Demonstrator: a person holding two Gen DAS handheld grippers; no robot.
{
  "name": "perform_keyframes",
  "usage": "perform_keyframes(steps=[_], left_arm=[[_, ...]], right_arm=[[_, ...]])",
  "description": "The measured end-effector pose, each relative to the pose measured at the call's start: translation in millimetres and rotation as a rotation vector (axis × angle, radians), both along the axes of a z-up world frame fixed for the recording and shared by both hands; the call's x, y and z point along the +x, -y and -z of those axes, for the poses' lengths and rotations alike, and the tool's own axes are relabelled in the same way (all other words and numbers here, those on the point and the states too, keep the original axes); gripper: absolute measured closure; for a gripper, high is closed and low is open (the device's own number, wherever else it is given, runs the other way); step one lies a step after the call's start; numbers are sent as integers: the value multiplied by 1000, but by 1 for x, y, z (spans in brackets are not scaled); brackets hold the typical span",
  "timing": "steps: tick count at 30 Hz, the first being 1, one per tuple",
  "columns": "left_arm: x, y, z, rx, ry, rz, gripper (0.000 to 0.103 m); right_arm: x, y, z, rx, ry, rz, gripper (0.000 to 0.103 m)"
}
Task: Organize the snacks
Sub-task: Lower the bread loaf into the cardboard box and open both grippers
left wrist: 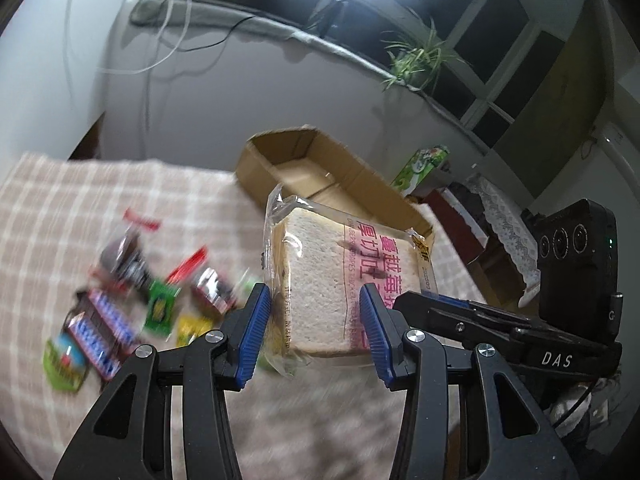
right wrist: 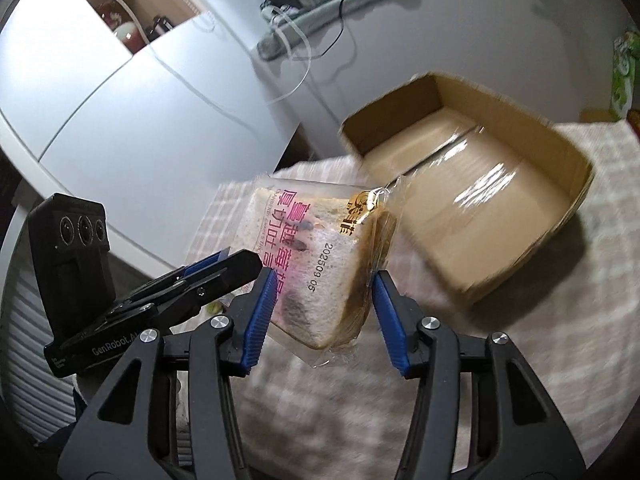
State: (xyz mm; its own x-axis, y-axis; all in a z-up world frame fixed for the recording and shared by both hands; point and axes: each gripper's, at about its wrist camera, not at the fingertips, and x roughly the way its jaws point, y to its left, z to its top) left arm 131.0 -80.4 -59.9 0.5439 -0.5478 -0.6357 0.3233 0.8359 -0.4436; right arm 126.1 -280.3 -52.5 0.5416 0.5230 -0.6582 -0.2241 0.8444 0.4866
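Left wrist view shows the packaged toast slice [left wrist: 320,276] held up off the checked tablecloth [left wrist: 80,208], standing on edge between the left tongs [left wrist: 314,334] — their blue pads [left wrist: 253,336] sit against the wrapper on both sides, so I judge them clamped on it. The right tongs [left wrist: 460,308] come in from the right side, and their tip meets the package's right edge. In the right wrist view the same package [right wrist: 316,264] lies between the right tongs [right wrist: 324,320]; the left pad touches the wrapper, the right pad [right wrist: 390,322] stands just off the crust, so whether they grip I cannot tell. The cardboard box [right wrist: 480,200] is open and bare inside, resting toward the table's far edge, just beyond the toast and to its right in this view. The package's flat face runs roughly along the tongs' reach, so carrying it forward brings it over the box's near wall. A heap of small snack packets [left wrist: 132,296] lies blurred toward the table's left side — well apart from the box
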Motion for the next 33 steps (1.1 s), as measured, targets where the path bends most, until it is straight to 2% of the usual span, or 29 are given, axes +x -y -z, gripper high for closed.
perform_keyframes(steps=[7, 13, 27, 30, 32, 33], left_arm=[[47, 35, -9, -15, 5, 37, 58], [76, 65, -1, 0, -25, 69, 58], [99, 102, 15, 62, -66, 114, 58], [100, 104, 15, 84, -61, 111, 60], [100, 105, 14, 102, -49, 107, 61], [100, 104, 14, 102, -49, 106, 60]], right_arm=[[36, 33, -6, -17, 1, 54, 51], [62, 62, 12, -11, -47, 98, 51], [77, 88, 29, -66, -62, 155, 50], [76, 89, 27, -90, -49, 172, 46], [75, 89, 26, -96, -45, 170, 38], [75, 88, 25, -100, -43, 170, 37]])
